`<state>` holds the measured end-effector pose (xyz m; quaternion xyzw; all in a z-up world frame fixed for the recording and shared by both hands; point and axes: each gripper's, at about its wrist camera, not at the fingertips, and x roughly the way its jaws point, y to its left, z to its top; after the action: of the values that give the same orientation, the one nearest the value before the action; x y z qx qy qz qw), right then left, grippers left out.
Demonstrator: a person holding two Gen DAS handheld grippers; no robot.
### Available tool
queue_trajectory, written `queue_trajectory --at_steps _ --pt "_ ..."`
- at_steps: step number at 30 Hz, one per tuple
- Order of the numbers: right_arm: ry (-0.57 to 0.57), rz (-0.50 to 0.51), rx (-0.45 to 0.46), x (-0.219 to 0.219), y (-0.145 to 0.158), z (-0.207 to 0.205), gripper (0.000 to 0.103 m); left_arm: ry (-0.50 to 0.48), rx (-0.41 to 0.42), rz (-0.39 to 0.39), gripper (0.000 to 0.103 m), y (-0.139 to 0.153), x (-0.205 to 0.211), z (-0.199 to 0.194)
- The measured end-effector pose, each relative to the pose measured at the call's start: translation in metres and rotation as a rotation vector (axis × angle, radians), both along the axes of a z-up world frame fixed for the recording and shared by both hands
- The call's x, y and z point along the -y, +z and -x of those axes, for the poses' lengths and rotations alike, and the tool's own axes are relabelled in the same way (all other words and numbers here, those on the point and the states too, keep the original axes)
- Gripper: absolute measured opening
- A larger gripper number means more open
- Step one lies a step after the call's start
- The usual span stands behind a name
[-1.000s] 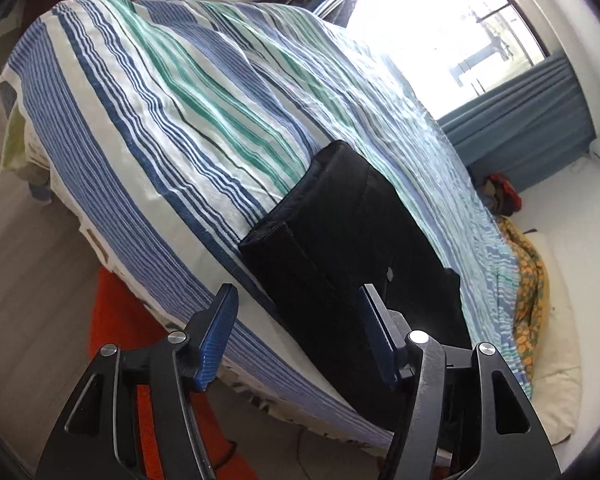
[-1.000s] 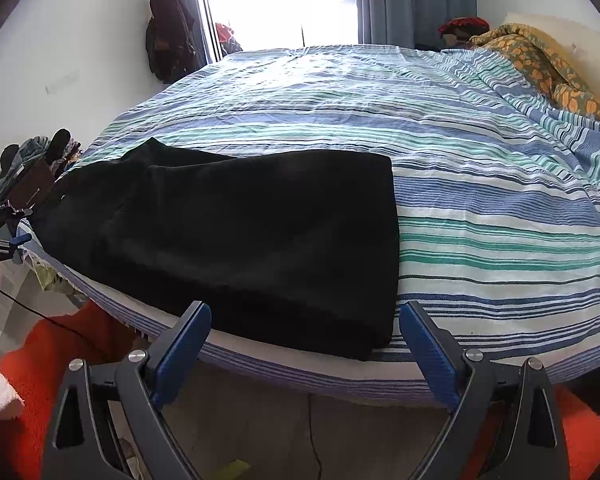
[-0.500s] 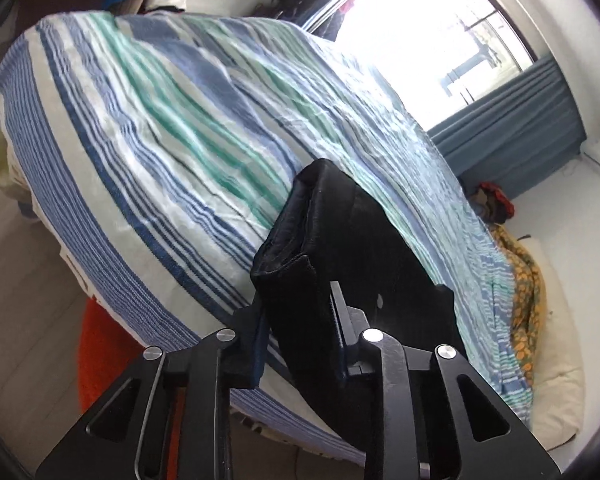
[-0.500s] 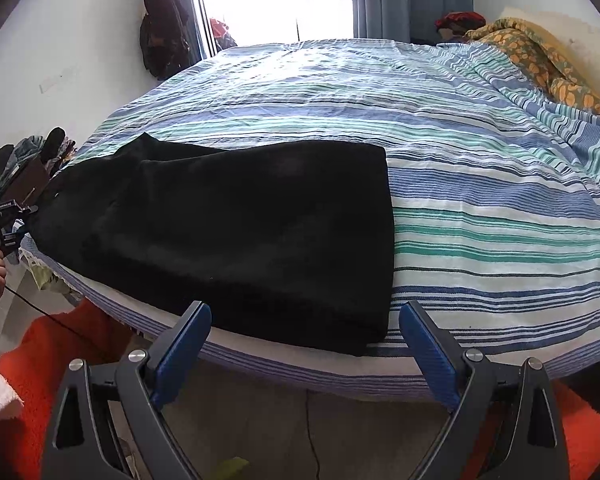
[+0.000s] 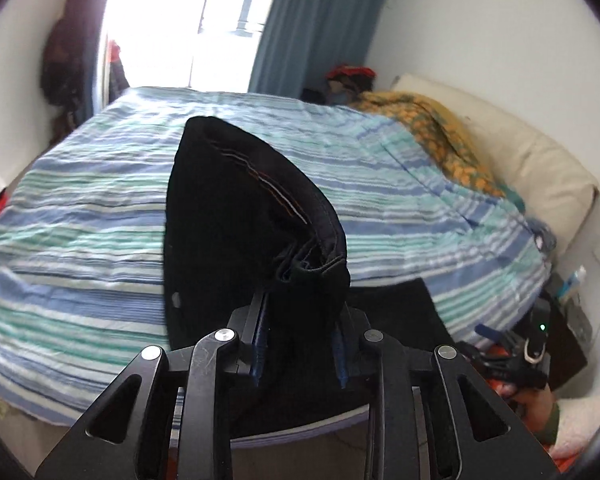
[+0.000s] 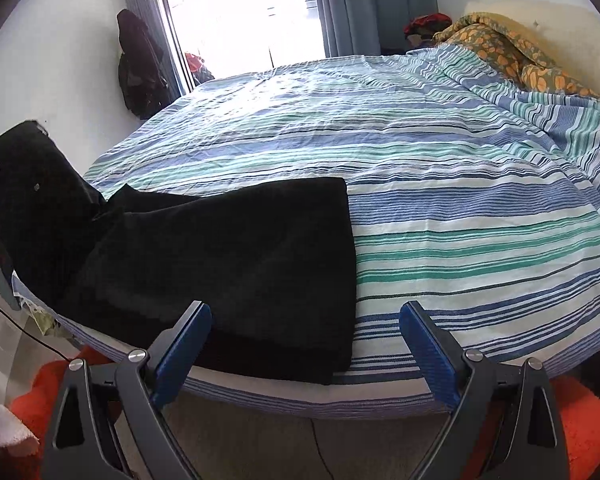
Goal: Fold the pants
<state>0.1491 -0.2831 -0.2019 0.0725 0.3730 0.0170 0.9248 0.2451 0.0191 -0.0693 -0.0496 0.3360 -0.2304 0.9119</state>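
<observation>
The left gripper (image 5: 300, 344) pinches the waistband end of the soft, floppy black cloth pants (image 6: 236, 264) (lifted up); the right gripper (image 6: 306, 344), spread wide, waits just before their far end on the striped bed (image 6: 440, 184).

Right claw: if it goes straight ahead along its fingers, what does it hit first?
Probably the near edge of the black folded pants lying on the striped blue, green and white bedspread. The open right claw points down at the bed's near edge; depth is unclear.
</observation>
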Motion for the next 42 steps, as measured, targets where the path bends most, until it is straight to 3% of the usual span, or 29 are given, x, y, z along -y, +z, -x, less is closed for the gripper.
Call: queue_trajectory --at_steps 3,5,8,9,11,14,18,20,21,23,25,27,30,35,39,42 --pt "-0.019 -0.009 0.01 0.007 0.002 0.003 0.094 -0.122 -0.064 -0.049 0.034 -0.036 0.072 -0.009" --pt "-0.034 -0.017 0.011 0.013 0.003 0.005 0.094 -0.184 -0.138 -0.118 0.045 -0.071 0.113 -0.015" --pt "-0.062 -0.032 0.022 0.022 0.006 0.011 0.094 -0.226 -0.187 -0.217 0.046 -0.102 0.135 -0.005" --pt "-0.071 -0.037 0.029 0.025 0.007 0.013 0.094 -0.237 -0.181 -0.215 0.049 -0.101 0.133 0.001" --pt "-0.09 -0.045 0.039 0.031 0.009 0.016 0.094 -0.237 -0.146 -0.193 0.074 -0.086 0.119 0.01" --pt "-0.112 -0.059 0.043 0.037 0.009 0.016 0.095 -0.133 -0.041 -0.177 0.087 -0.051 0.078 0.01" --pt "-0.088 -0.065 0.043 0.031 0.012 0.011 0.095 0.088 -0.05 -0.197 0.085 -0.047 0.019 -0.024" --pt "-0.061 -0.084 0.048 0.024 0.019 0.008 0.094 0.147 -0.096 -0.218 0.073 -0.066 0.005 -0.042" --pt "-0.046 -0.113 0.052 0.02 0.026 0.005 0.094 0.147 -0.13 -0.23 0.068 -0.078 0.004 -0.048" --pt "-0.001 -0.193 0.053 0.011 0.037 -0.004 0.094 0.093 -0.222 -0.23 0.046 -0.109 0.016 -0.052" --pt "0.071 -0.313 0.009 0.004 0.041 -0.023 0.094 0.02 -0.245 -0.246 0.046 -0.132 0.037 -0.041" --pt "0.153 -0.466 -0.076 -0.001 0.035 -0.049 0.094 0.003 -0.192 -0.274 0.042 -0.138 0.05 -0.025" --pt "0.245 -0.641 -0.252 -0.013 0.007 -0.089 0.093 0.002 -0.208 -0.226 0.042 -0.137 0.044 -0.023" --pt "0.341 -0.592 -0.44 -0.05 -0.037 -0.129 0.084 0.003 -0.206 -0.208 0.042 -0.136 0.038 -0.023" --pt "0.341 -0.6 -0.452 -0.066 -0.05 -0.142 0.084 0.005 -0.202 -0.198 0.042 -0.139 0.037 -0.022" --pt "0.324 -0.679 -0.473 -0.072 -0.056 -0.151 0.079 0.008 -0.195 -0.191 0.043 -0.142 0.035 -0.023"
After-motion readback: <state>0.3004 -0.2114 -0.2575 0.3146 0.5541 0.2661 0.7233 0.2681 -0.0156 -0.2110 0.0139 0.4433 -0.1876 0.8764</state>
